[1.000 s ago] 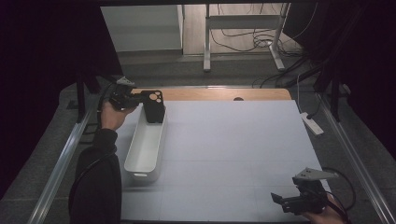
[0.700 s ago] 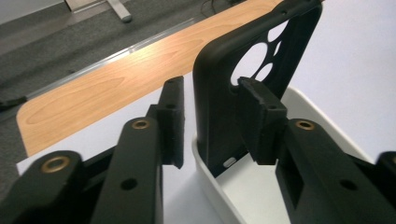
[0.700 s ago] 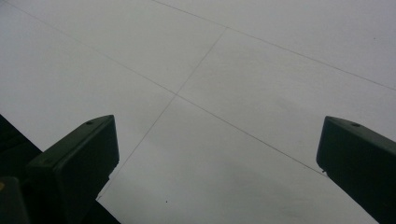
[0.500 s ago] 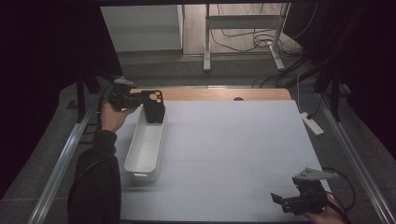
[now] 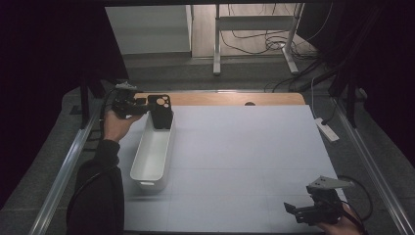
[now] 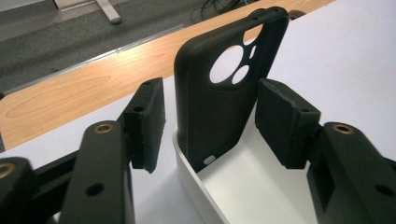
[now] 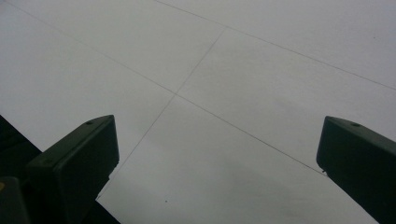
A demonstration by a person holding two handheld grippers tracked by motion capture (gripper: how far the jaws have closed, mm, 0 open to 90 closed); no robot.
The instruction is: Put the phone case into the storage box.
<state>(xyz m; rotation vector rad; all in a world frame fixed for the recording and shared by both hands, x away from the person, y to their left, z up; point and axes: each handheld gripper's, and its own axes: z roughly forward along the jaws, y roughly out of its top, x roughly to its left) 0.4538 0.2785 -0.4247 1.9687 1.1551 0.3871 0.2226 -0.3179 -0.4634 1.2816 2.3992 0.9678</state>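
Left gripper (image 6: 210, 126) jaws just been opening, spread either side of black phone case (image 6: 224, 93), pads clear of it. Case upright at far end of white tray (image 5: 151, 156), lower edge hidden behind tray wall. Right gripper (image 5: 298, 211) spread wide over bare mat, partly cut off at frame bottom.

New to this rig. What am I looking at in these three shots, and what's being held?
A person works with a hand-held two-jaw gripper in each hand. The high view looks down on the table; the other two come from cameras riding on each gripper. On the white table cover sits a long white bin. A black phone case stands upright at the bin's far end, between the left gripper pads; its jaws have just been opening, leaving gaps, so it looks released. The right gripper is open over bare surface, holding nothing.
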